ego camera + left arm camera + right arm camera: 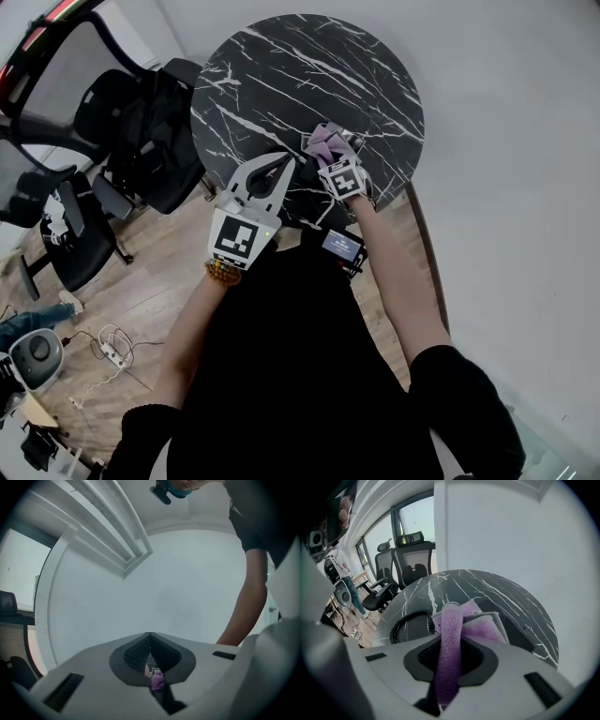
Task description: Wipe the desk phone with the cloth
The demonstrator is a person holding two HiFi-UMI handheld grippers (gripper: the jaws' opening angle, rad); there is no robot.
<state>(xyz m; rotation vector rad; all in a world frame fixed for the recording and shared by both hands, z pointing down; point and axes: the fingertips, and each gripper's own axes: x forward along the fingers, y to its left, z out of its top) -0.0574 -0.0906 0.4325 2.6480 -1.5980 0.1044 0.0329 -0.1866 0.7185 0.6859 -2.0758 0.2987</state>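
In the head view, the right claw [335, 159] held the purple cloth [326, 142] over the black counter [281, 66]. The left claw [279, 165] was just beside it.

In the left gripper view, that claw was pinched together on nothing and pointed at a wall [164, 588].

In the right gripper view, the claw squeezed the cloth, which seemed to rest on the dark desk phone [513, 629] by its curly cord [410, 618]. I think the wiping was under way and not finished.

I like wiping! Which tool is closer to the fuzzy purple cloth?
Right. The right tool grips the fuzzy purple cloth; the left tool sits beside it, apart.
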